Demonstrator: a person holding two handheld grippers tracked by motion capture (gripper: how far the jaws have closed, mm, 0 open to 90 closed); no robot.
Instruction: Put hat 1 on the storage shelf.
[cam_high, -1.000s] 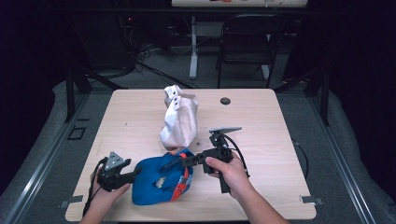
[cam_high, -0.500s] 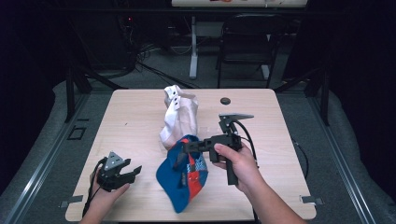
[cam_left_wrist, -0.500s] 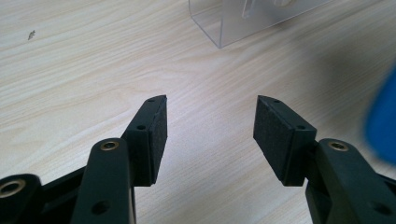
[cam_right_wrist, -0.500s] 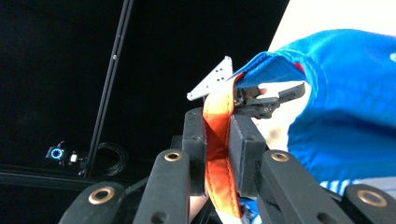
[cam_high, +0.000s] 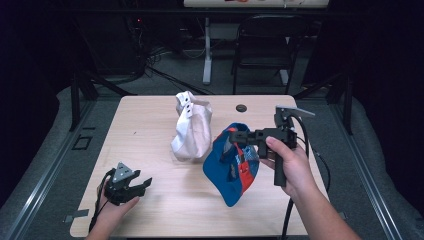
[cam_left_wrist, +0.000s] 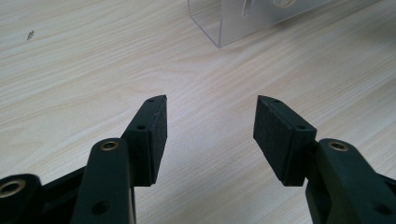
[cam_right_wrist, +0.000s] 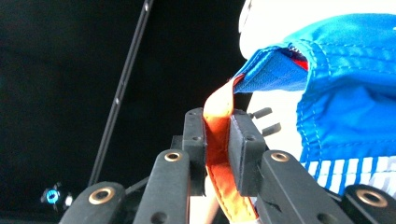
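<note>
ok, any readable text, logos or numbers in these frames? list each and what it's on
None readable.
Blue cap, held up by the right gripper: red and white patches, too blurred to read.
White cap: no print visible.
Clear plastic piece in the left gripper view: no legible marking.
Table: bare wood grain.

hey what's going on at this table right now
A person is working with a handheld gripper in each hand at a light wooden table. The right gripper is shut on the orange strap of a blue, red and white fabric cap, which it holds lifted and hanging above the tabletop. The left gripper is open and holds nothing, low near the front left corner. A white fabric cap sits at the middle of the table.
</note>
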